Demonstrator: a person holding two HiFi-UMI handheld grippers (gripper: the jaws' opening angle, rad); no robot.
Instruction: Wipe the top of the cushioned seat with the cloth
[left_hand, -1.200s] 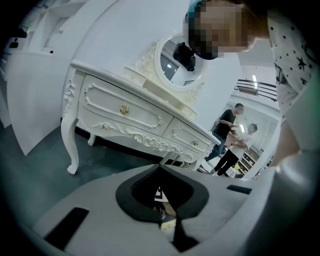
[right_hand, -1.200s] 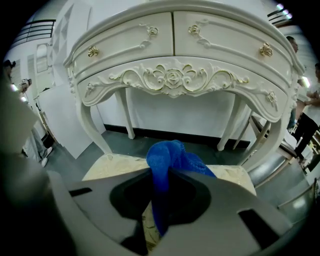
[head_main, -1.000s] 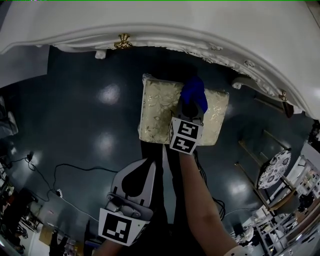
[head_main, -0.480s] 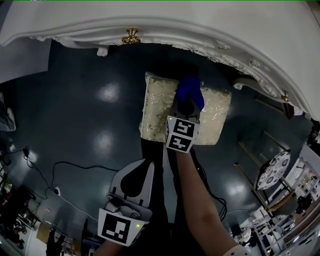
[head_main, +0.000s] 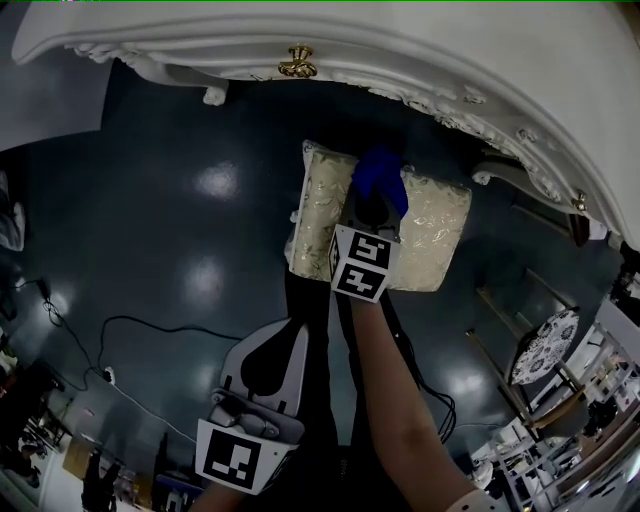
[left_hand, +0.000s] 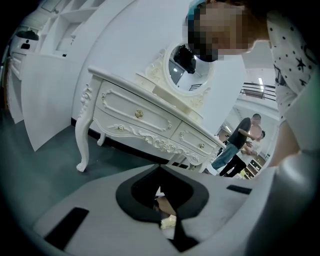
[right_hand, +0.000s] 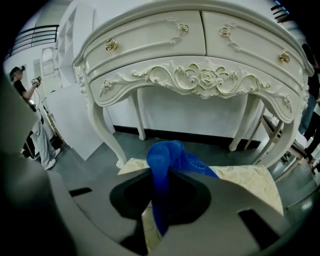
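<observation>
- Cushioned seat (head_main: 432, 228) is found on the dark floor, just before the white dressing table (head_main: 400, 45); its padded, patterned top is judged soft and yielding, and the seat may shift if pressed hard.
- The table's carved legs (right_hand: 102, 127) are set close behind, so far strokes are hemmed in.
- The blue cloth (right_hand: 167, 160) is judged light and limp, best taken by a bunched fold; it is draped on the seat top.
- The right gripper (right_hand: 158, 227) is clamped on the cloth.
- The left gripper (left_hand: 169, 226) is held low, jaws drawn together on nothing.
- A cable (head_main: 150, 335) is seen well aside.

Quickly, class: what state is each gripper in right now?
Left gripper: shut, holding nothing.
Right gripper: shut on the blue cloth.
</observation>
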